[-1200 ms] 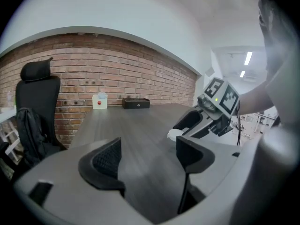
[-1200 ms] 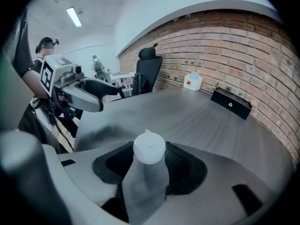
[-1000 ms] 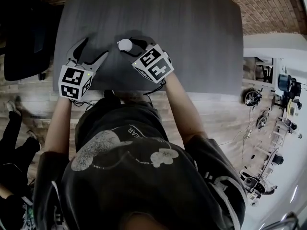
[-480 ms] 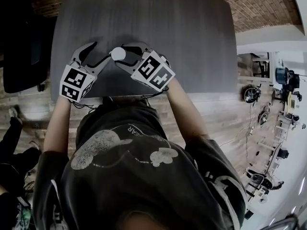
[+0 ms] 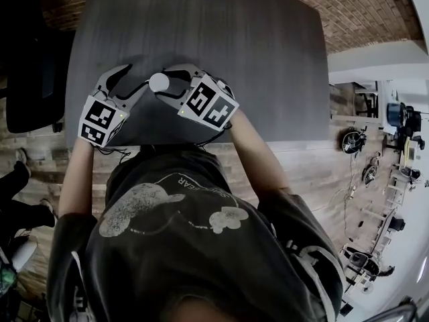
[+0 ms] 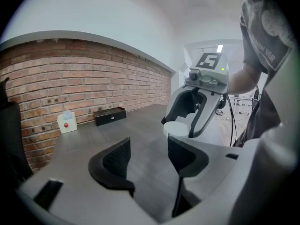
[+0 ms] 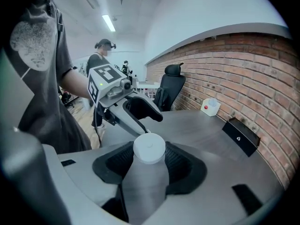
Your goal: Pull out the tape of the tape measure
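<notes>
Clamped between the right gripper's pads: a white round tape measure, over the dark table close to its near edge. Lower case buried between the pads; no telling where the tape's end sits. Closing on bare air just beside it: the left gripper's jaws, one tip at the case, contact unclear. Open tabletop ahead and to the right; black box and small red-button box far back along the brick wall.
</notes>
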Action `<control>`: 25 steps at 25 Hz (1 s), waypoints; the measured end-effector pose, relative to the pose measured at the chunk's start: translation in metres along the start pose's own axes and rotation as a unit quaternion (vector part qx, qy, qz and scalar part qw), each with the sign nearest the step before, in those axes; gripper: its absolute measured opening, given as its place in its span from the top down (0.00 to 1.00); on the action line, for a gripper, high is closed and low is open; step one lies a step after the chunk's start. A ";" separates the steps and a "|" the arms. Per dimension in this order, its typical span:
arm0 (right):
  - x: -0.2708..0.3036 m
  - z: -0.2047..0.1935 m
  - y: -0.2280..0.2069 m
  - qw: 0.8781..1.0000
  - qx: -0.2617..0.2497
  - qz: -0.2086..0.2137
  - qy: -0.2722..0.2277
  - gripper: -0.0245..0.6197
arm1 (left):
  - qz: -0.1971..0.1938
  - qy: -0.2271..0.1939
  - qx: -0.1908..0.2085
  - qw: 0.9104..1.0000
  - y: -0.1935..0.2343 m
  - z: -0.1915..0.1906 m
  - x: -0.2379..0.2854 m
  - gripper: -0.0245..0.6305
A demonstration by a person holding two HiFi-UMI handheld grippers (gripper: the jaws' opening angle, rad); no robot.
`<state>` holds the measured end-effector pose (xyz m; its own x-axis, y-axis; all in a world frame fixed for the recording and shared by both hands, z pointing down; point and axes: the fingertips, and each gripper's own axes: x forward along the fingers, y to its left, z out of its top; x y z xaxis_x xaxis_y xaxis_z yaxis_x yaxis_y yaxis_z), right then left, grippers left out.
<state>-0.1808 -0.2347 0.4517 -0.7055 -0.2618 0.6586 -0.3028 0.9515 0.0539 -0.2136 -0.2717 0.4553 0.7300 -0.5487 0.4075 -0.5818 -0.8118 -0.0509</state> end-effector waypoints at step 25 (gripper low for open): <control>-0.063 -0.028 0.005 0.998 0.025 0.000 -0.051 0.60 | -0.009 -0.005 0.026 1.000 -0.086 0.034 0.017 0.95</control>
<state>-0.1199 -0.2087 0.4311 -0.7666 -0.2785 0.5785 -0.3320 0.9432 0.0140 -0.1387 -0.2180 0.4358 0.7436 -0.5353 0.4005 -0.5490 -0.8308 -0.0913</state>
